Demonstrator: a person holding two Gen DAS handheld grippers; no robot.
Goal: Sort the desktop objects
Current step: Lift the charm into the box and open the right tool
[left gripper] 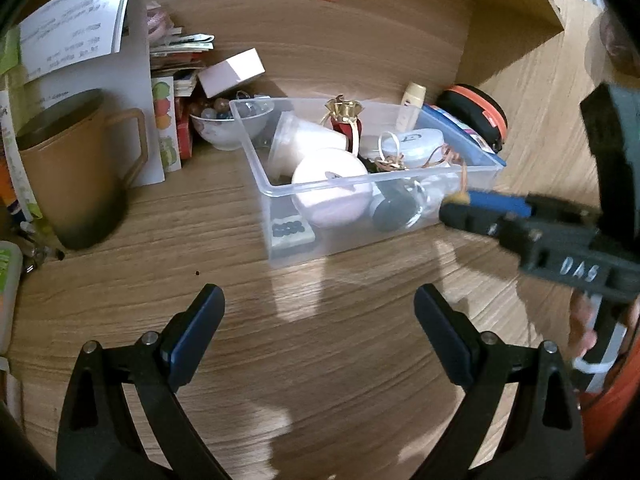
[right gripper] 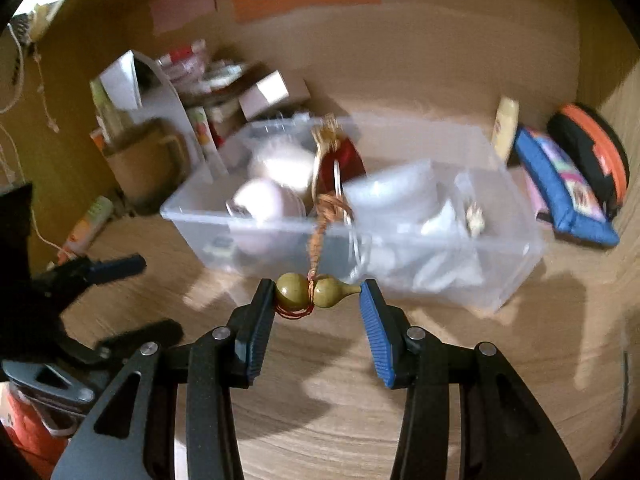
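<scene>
A clear plastic bin (left gripper: 280, 196) (right gripper: 500, 264) on the wooden desk holds several small items: white round cases, a red pouch with gold trim (left gripper: 346, 120) (right gripper: 340, 156), a jar and cords. My right gripper (right gripper: 318, 294) is shut on a small olive gourd charm (right gripper: 312, 291) held crosswise between its tips, just in front of the bin's near wall; its orange cord (right gripper: 320, 224) trails up over the rim into the bin. In the left wrist view the right gripper (left gripper: 464, 208) sits at the bin's right corner. My left gripper (left gripper: 318, 320) is open and empty above bare desk in front of the bin.
A tan mug (left gripper: 72, 168), papers and a bowl of beads (left gripper: 228, 124) stand left of the bin. A blue pouch (right gripper: 560, 184), an orange-black case (right gripper: 592, 152) and a cream tube (right gripper: 506, 124) lie to its right. A wooden wall rises behind.
</scene>
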